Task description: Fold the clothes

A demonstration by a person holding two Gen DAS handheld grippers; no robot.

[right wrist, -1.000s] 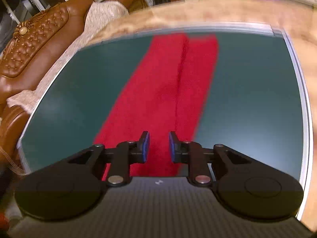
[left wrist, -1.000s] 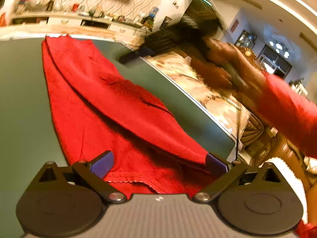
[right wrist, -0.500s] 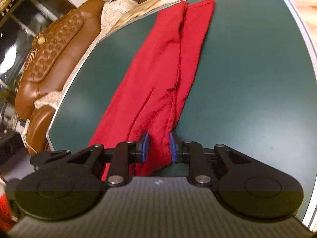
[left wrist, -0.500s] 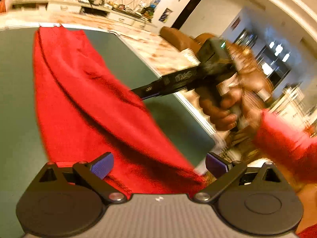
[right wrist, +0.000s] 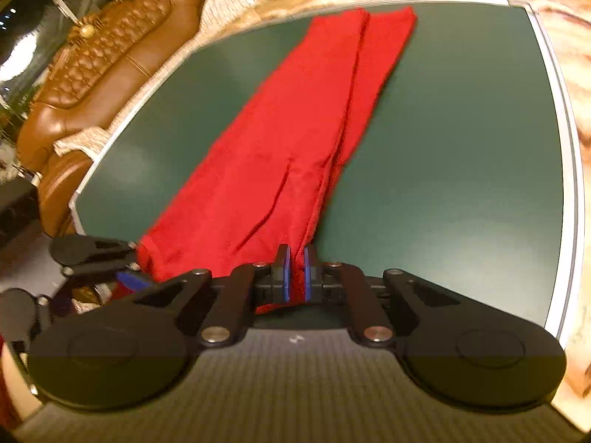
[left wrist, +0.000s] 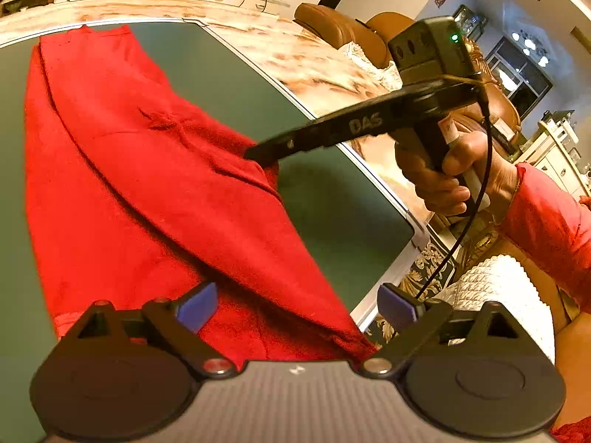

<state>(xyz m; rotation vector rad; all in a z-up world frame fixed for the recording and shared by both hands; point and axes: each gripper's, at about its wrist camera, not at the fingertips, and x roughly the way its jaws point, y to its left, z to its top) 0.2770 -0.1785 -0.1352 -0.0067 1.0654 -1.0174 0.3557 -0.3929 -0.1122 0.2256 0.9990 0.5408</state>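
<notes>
Two grippers | right (right wrist: 295, 271) clenched on cloth (left wrist: 177, 170) edge | left (left wrist: 295, 304) released over hem | step: lifting edge; next: left grasps hem

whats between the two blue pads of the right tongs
A pinched fold of the red garment, at its near edge. The right wrist view shows the right tongs shut on it.

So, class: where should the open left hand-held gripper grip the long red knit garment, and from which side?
Grip the near hem corner of the long red knit garment, coming from the table's near edge: that hem lies between the left hand-held gripper.
</notes>
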